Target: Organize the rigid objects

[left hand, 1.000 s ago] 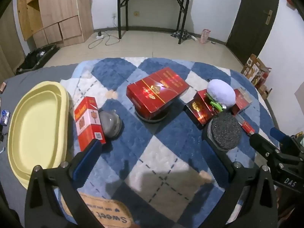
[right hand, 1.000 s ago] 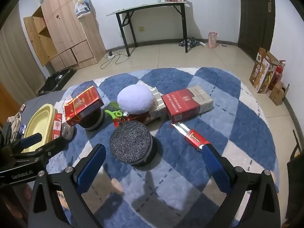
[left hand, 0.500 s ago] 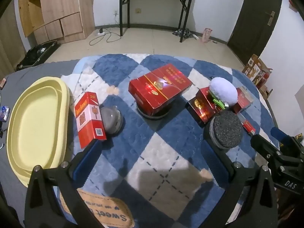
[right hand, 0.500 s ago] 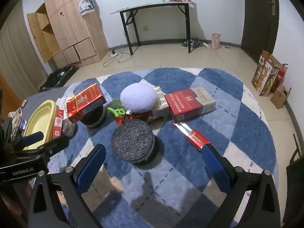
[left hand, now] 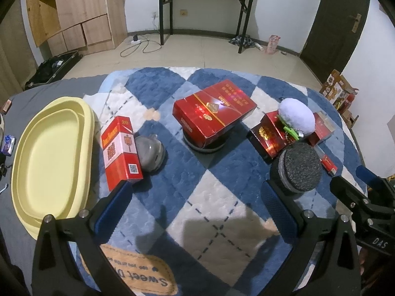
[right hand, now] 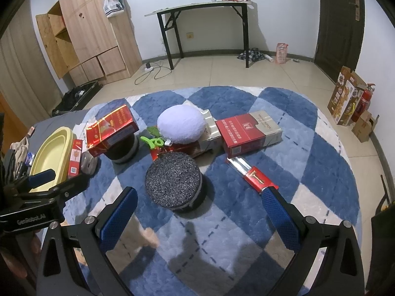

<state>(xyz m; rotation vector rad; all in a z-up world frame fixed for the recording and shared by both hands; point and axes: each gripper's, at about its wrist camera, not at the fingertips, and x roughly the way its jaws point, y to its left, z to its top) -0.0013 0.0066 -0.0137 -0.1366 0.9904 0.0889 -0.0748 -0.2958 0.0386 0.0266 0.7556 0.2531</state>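
**Left wrist view: yellow tray empty, sorting not begun**

The left wrist view shows, going left to right, the yellow tray [left hand: 49, 157] on the left edge of the surface with nothing inside it. Just beside its right rim stands a tall red and white carton [left hand: 121, 153], with a grey dome-shaped object [left hand: 149, 153] touching its right side. At centre, a large red box [left hand: 213, 113] rests tilted on a dark round base [left hand: 205, 145]. Further right, a small red box [left hand: 269, 133] lies under a white plush ball [left hand: 296, 117] with a green clip [left hand: 290, 130] beside it. A round black sponge-topped puck [left hand: 300, 166] sits near, and a slim red packet [left hand: 328, 164] lies just right of it. In the right wrist view a long red carton [right hand: 249, 133] lies far right on the blue checked rug [right hand: 308, 172].

Judging by the empty tray, none of the rigid objects has been put away; every box is left to do.

The left gripper [left hand: 196, 197] is spread wide and carries nothing, hovering over the near rug between the tall carton and the puck. The right gripper [right hand: 197, 204] is likewise released and empty, low over the near rug with the puck between its fingers' line of sight.

Compared with a second ago, no object has shifted. Both cameras have pulled slightly back and up, so the objects sit a little farther and the far room shows more.
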